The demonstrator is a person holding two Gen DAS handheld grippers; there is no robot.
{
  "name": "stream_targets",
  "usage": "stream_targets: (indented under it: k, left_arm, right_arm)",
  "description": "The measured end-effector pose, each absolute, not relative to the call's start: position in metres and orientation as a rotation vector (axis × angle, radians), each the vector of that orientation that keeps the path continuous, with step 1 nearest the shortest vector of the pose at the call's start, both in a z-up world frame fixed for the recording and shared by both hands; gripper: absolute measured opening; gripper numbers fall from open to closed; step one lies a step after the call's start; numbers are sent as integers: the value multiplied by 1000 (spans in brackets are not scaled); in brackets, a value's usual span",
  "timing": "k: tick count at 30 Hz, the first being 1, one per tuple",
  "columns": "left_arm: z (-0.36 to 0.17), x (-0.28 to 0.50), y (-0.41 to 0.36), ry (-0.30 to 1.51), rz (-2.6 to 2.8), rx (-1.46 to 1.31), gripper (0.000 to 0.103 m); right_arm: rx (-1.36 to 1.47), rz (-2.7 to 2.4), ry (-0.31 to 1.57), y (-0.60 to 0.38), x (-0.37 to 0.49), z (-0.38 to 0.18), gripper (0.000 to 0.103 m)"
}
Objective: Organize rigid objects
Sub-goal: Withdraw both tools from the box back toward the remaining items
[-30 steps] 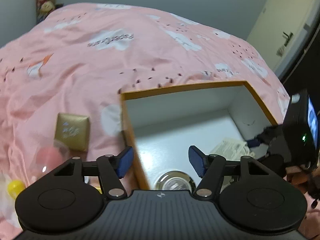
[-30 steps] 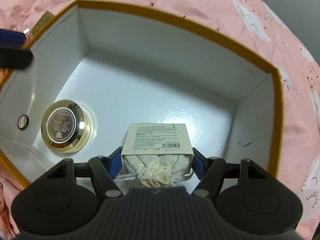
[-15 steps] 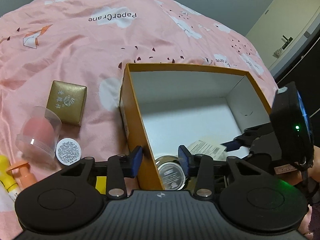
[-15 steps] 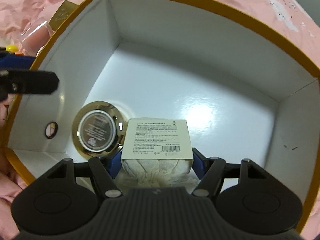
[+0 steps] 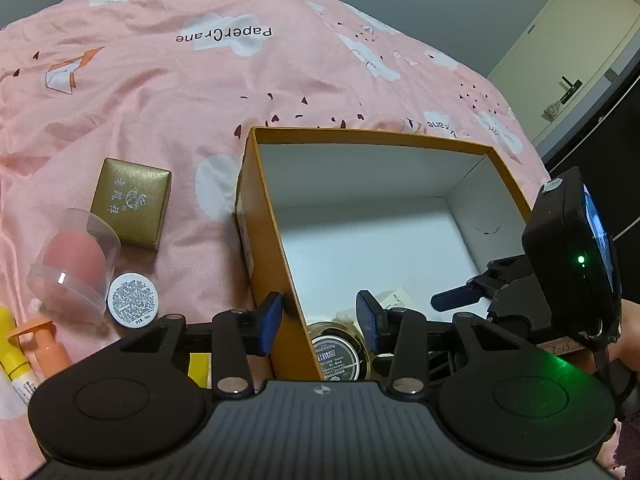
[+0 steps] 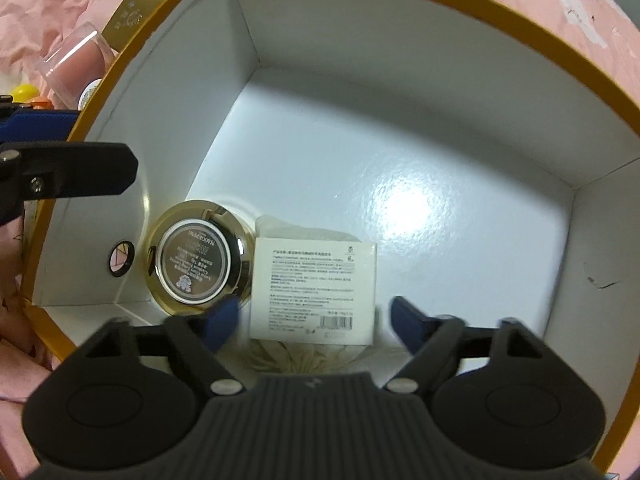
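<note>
Since a second ago your left gripper [image 5: 318, 326] has narrowed onto the orange box [image 5: 262, 216] wall at six o'clock, pads pinching stiff, light card, so keep hold near that rim. From the right wrist view, your right gripper [image 6: 314, 320] is opening, jaws spread clear of the white pouch package [image 6: 314, 284], soft cloth under a flat card, resting beside the glossy, slippery gold compact [image 6: 198, 260] at nine o'clock.

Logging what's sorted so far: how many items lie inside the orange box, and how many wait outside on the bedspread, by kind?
Inside the orange box:
Round gold compact: 1
Cloth pouch with white card: 1
Outside, in view:
Gold gift box: 1
Pink sponge in clear case: 1
Small white jar: 1
Orange bottle: 1
Yellow tube: 1
Total: 7
</note>
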State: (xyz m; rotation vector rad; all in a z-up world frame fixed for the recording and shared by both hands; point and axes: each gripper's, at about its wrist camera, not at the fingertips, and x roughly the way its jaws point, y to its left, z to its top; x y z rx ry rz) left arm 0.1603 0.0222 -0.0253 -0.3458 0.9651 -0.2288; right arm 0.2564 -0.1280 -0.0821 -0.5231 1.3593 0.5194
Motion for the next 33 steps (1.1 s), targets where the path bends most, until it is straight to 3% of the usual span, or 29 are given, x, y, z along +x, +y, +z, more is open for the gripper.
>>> stream_targets:
  k: [8, 21, 25, 33]
  left_arm:
    - [-17, 154, 18, 928, -213, -322, 48]
    - [2, 138, 12, 831, -187, -277, 49]
    - [8, 128, 13, 753, -134, -224, 56]
    - [16, 117, 27, 699, -64, -172, 57]
  right_arm:
    - [-515, 500, 1298, -132, 248, -68, 86]
    - [-553, 561, 986, -129, 207, -17, 86]
    - [-517, 604, 893, -128, 201, -6, 86]
    - [-499, 682, 801, -110, 189, 17, 86]
